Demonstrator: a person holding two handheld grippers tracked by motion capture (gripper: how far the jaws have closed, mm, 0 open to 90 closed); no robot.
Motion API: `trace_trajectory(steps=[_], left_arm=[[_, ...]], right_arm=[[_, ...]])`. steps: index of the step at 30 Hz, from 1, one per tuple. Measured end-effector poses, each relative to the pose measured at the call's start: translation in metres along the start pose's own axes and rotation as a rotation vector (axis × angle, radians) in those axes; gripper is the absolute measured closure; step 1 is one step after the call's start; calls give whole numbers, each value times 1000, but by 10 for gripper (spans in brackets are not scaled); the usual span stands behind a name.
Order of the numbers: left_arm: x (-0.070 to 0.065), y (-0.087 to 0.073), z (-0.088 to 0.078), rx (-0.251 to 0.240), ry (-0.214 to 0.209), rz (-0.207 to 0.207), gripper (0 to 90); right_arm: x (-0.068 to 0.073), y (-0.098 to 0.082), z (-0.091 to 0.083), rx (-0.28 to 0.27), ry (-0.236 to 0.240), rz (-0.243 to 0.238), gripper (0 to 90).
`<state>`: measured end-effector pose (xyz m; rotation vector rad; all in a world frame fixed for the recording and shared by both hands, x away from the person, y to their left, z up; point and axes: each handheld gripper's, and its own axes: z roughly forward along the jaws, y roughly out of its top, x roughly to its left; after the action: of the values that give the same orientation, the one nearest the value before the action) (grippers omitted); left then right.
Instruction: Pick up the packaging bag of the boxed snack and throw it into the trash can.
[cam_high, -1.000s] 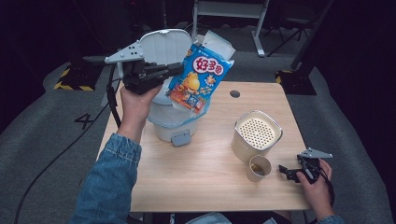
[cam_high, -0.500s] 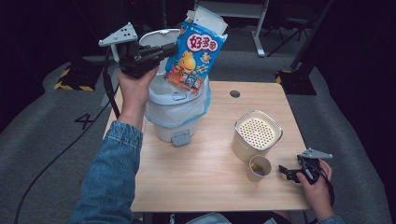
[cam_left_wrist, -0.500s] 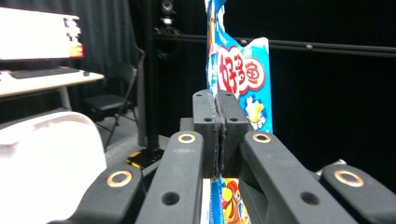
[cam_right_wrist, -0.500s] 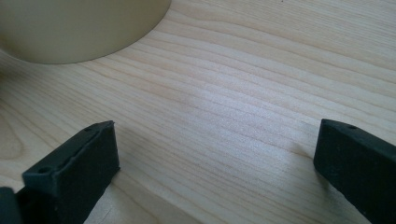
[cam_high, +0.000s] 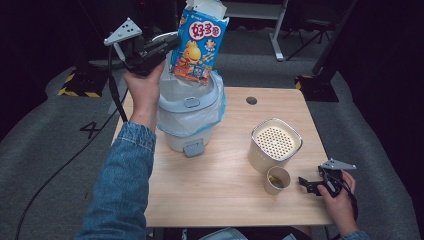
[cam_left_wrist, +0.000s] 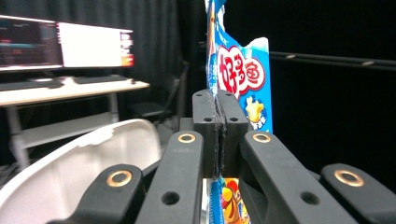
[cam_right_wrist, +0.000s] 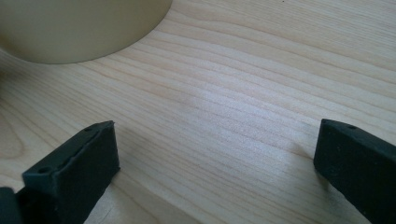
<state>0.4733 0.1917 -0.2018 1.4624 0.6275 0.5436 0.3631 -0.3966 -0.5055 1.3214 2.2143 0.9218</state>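
The left tool (cam_high: 167, 44) holds a blue snack bag (cam_high: 198, 45) above the lined bin (cam_high: 190, 112). The right tool (cam_high: 312, 184) rests at the counter's (cam_high: 220, 200) near right edge, beside a paper cup (cam_high: 277, 180).

The bag (cam_high: 198, 47) is blue with red-and-white lettering and a yellow cartoon figure. The bin (cam_high: 187, 107) is white with a pale blue rim. The canister (cam_high: 275, 145) and cup (cam_high: 278, 180) are cream. The surface (cam_high: 225, 190) is light wood grain.

Left arm raised, denim-sleeved forearm upright, with the left gripper (cam_high: 167, 44) held level at head of reach, jaws pressed together on the snack bag (cam_high: 199, 45); right hand (cam_high: 340, 192) resting low at the table's near corner, right gripper (cam_high: 306, 183) with jaws spread wide apart.
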Motion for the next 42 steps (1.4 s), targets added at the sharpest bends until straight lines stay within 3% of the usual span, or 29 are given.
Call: trace_trajectory(steps=[10,21,42], left_arm=[[17,-10,4,14,64,-42,885],[23,-22,9,60,102,-41,885],[20,-47,8,98,90,-51,881]], right_arm=[[0,0,0,0,4,-2,1],[0,0,0,0,4,-2,1],[0,0,0,0,4,-2,1]])
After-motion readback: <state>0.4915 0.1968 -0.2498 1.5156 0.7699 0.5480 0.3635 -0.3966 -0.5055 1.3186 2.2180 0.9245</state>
